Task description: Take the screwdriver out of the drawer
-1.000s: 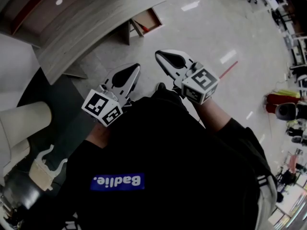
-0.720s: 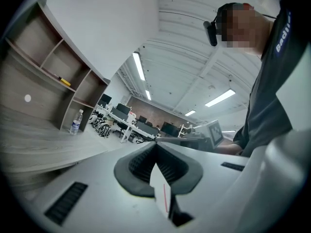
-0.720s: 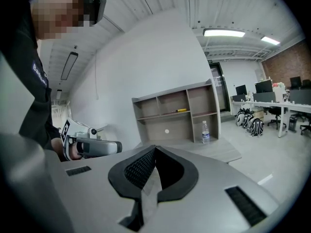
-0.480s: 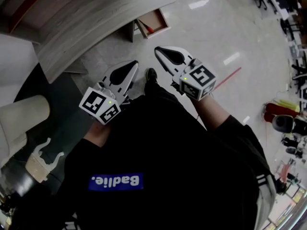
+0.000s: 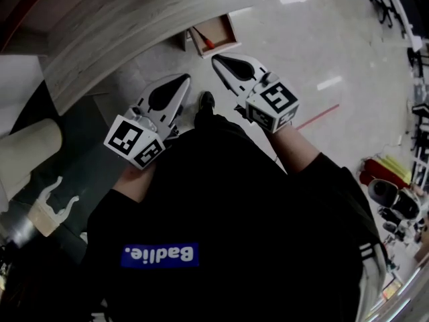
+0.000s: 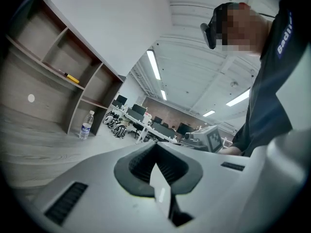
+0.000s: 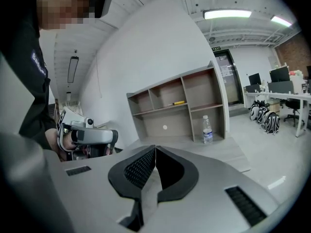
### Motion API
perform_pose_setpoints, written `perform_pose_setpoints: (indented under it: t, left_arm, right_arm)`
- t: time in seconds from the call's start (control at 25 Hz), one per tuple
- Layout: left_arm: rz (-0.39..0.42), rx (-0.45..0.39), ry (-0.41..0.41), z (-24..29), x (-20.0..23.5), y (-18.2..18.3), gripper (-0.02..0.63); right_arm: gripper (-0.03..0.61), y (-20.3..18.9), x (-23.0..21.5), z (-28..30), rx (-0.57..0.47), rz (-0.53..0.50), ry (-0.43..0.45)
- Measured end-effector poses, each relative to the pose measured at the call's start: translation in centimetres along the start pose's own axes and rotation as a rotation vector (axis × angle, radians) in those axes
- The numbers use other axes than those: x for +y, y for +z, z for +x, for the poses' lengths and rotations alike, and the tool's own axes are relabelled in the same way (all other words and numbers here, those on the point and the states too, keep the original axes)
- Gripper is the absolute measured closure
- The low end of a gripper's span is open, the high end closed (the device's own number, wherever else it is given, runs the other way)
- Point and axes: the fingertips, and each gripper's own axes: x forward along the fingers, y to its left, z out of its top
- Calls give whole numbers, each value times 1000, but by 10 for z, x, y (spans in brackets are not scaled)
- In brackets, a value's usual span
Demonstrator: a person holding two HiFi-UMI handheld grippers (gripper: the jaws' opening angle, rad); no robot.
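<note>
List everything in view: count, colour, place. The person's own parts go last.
desk: one, grey wood-grain, curved, upper left in the head view
drawer: one, brown inside, open at the desk's end
screwdriver: one, red, lying in the drawer
shelf unit: one, grey-brown, against the white wall
yellow tool: one, on a shelf
water bottle: one, clear, upright at the shelf unit's foot
shoe: one, black, on the floor between the grippers
left gripper: white, black pads, jaws together, empty
right gripper: white, black pads, jaws together, empty
</note>
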Motion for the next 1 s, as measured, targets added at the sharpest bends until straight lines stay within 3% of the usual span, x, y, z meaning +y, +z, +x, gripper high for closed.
perform_pose_setpoints:
  t: [0.52,1.0]
  left_arm:
    - [-4,19,141,65,35,10,612]
    - [-16,9,180,62,61,17,612]
  right_arm:
    - [546,-41,-96,31,119,6,40]
    - [546,-102,-126,73,297,-17,9]
